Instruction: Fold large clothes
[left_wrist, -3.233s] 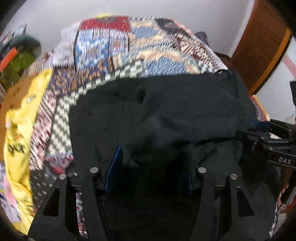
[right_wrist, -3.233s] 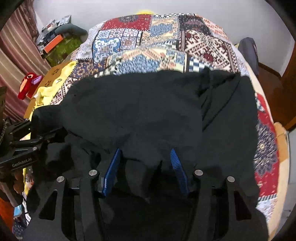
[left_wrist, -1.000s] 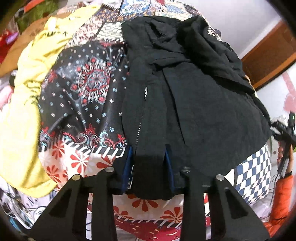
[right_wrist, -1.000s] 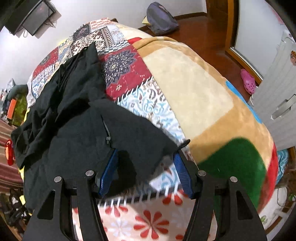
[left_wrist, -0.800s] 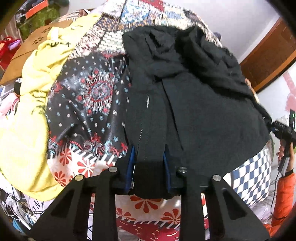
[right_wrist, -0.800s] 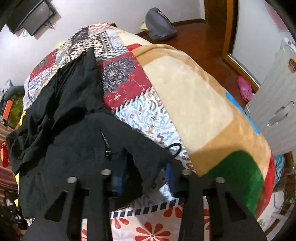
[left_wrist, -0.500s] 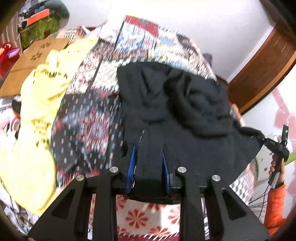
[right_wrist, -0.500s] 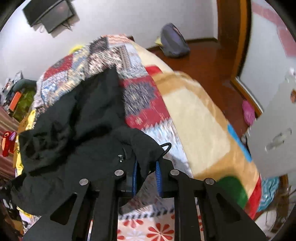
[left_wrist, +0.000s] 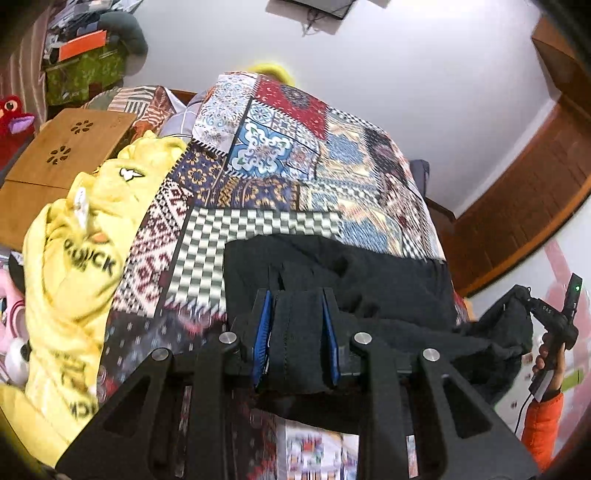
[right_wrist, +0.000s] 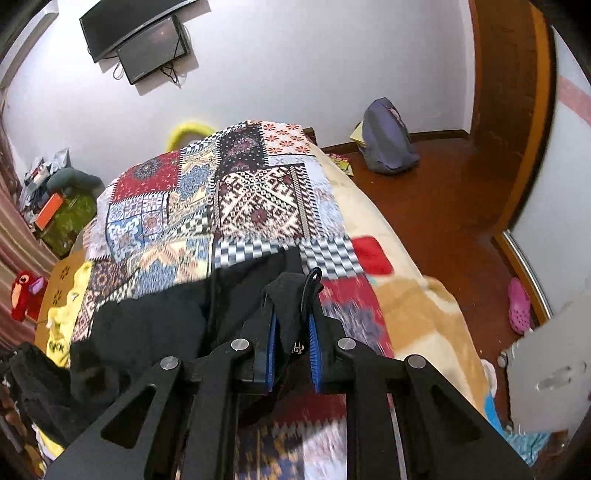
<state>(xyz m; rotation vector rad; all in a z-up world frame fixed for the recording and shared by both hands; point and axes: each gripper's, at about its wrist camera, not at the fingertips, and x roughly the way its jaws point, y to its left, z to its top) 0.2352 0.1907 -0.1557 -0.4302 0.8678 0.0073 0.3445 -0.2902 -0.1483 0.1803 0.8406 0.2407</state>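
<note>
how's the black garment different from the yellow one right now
The black garment is clamped in both the left gripper and the right gripper; the yellow garment lies crumpled and ungripped. The yellow one bears black lettering; the black one looks plain. Both rest on the patchwork bedspread.

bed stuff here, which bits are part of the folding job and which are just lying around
Part of the job:
- black jacket
- left gripper, shut on its hem
- right gripper, shut on another edge

Just lying about:
- yellow garment
- patchwork bedcover
- grey backpack
- pink clog
- red plush toy
</note>
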